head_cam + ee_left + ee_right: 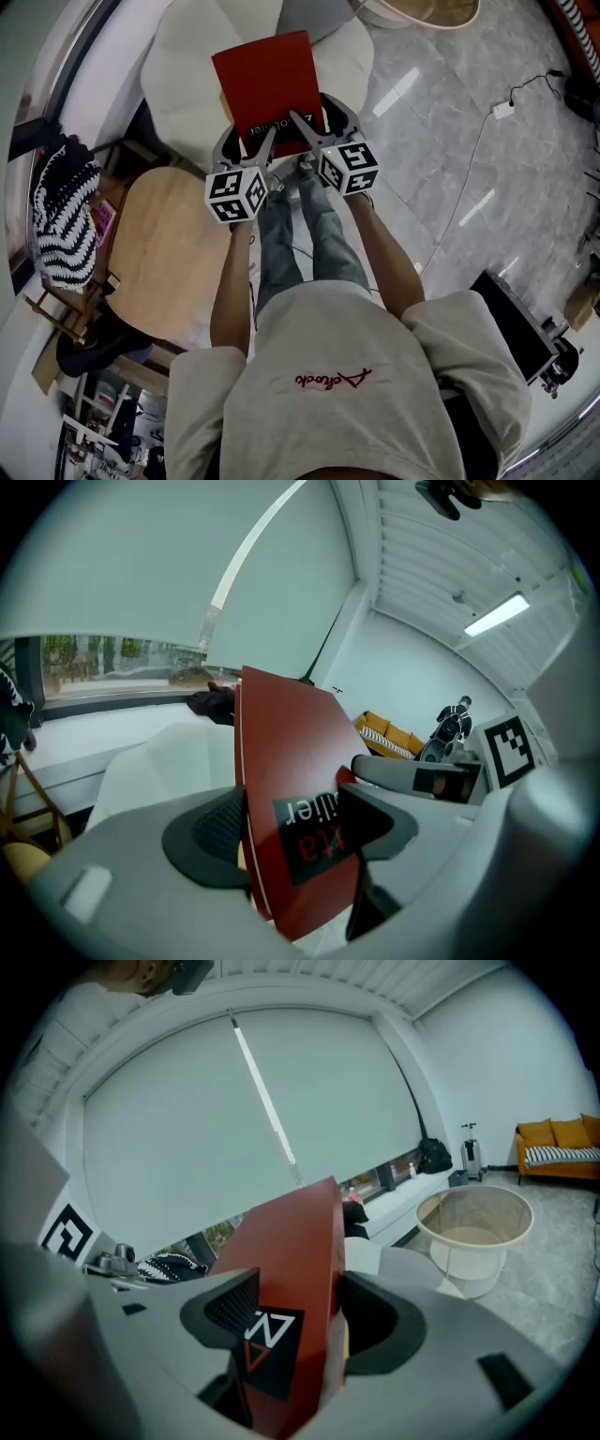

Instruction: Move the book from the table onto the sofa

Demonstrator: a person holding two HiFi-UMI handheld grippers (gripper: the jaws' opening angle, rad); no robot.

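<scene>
Ribbed black pads [211, 829] of my left gripper [244, 141] and right gripper [321, 117] clamp the flat, rectangular red book [267, 80] by its near edge, over the pale, rounded sofa [187, 66].

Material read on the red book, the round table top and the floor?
Book: thin card or coated-paper cover, matte red; no glare on it.
Table top: pale wood or wood-look veneer, satin; even tan tone, soft sheen.
Floor: polished stone or stone-look tile, glossy; grey veining, joint lines and sharp light streaks.
</scene>
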